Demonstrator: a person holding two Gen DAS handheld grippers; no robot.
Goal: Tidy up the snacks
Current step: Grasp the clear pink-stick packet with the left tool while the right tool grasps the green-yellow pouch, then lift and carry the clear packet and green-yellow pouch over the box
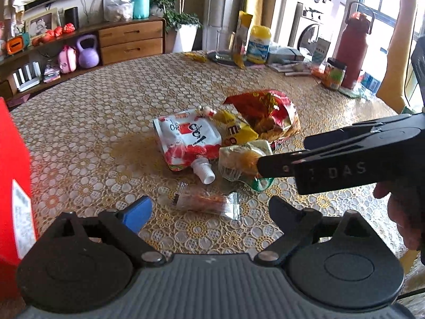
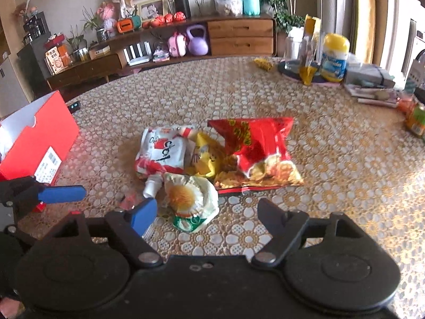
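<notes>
**Inspector:** While both tools hover over the lace-covered table [image 2: 332,146], report each.

**Assistant:** Left gripper [image 1: 209,210]: jaws spread wide, holding nothing; a clear candy wrapper [image 1: 205,201] lies between its fingertips. Right gripper [image 2: 207,210]: also wide open and empty, a pale crumpled packet [image 2: 190,199] between its fingers.

**Inspector:** Remaining snacks?

**Assistant:** White spouted pouch [image 2: 162,152], yellow M&M's bag [image 2: 205,156] and red chip bag [image 2: 260,151] clustered just beyond. Red box [image 2: 39,139] stands left.

Snack packets [image 2: 212,159] clustered mid-table — red box [image 2: 39,143] leftward, open.
</notes>
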